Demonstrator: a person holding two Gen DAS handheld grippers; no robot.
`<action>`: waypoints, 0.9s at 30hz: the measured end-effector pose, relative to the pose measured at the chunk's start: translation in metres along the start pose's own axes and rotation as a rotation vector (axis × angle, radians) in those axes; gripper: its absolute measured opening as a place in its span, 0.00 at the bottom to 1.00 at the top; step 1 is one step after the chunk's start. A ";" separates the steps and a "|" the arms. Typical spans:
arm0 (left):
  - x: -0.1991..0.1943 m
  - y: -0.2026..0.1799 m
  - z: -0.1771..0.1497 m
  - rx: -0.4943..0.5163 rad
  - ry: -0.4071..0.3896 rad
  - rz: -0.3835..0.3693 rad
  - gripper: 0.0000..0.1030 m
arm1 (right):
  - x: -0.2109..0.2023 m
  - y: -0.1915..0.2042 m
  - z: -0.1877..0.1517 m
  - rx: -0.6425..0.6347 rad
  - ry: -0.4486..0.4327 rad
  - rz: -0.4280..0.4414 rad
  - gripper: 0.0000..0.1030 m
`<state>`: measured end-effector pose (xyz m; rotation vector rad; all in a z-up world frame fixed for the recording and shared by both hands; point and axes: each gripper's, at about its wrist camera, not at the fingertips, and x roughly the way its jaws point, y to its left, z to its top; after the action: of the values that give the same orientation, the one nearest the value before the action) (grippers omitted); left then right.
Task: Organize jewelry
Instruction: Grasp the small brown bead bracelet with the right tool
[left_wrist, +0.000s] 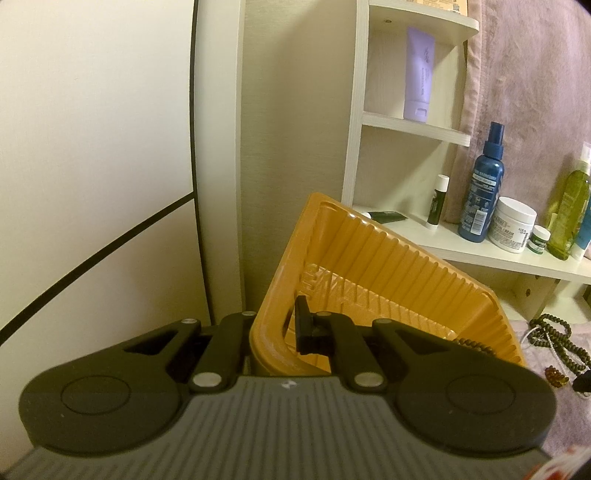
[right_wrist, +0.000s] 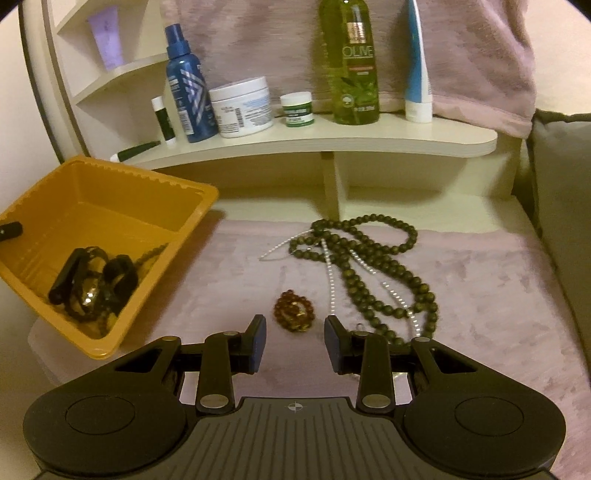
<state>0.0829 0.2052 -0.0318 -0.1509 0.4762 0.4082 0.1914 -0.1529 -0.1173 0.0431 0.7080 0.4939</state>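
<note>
I'm gripping the orange tray's (left_wrist: 388, 266) near rim with my left gripper (left_wrist: 275, 328), fingers (left_wrist: 303, 325) pinching it. My right gripper (right_wrist: 294, 345) is hovering, fingers (right_wrist: 258, 338) half-wide and empty, just near of the amber bracelet (right_wrist: 294, 311).

Bare mauve cloth (right_wrist: 229, 302) lies open ahead of my right tool (right_wrist: 294, 345), hemmed by the tilted orange tray (right_wrist: 192, 201) on the left, the bead strands (right_wrist: 369, 266) on the right and the low shelf (right_wrist: 369, 142) behind
</note>
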 end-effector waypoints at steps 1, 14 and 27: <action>0.000 0.000 0.000 0.000 0.000 -0.001 0.07 | 0.001 -0.001 0.000 -0.002 0.000 -0.003 0.34; 0.001 0.001 0.000 0.003 0.000 0.000 0.07 | 0.022 0.001 0.005 -0.044 0.019 0.001 0.34; 0.000 0.000 0.001 0.009 0.004 0.009 0.07 | 0.042 0.011 0.001 -0.115 0.024 -0.040 0.34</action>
<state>0.0835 0.2051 -0.0304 -0.1411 0.4824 0.4143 0.2147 -0.1241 -0.1401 -0.0847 0.7019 0.4971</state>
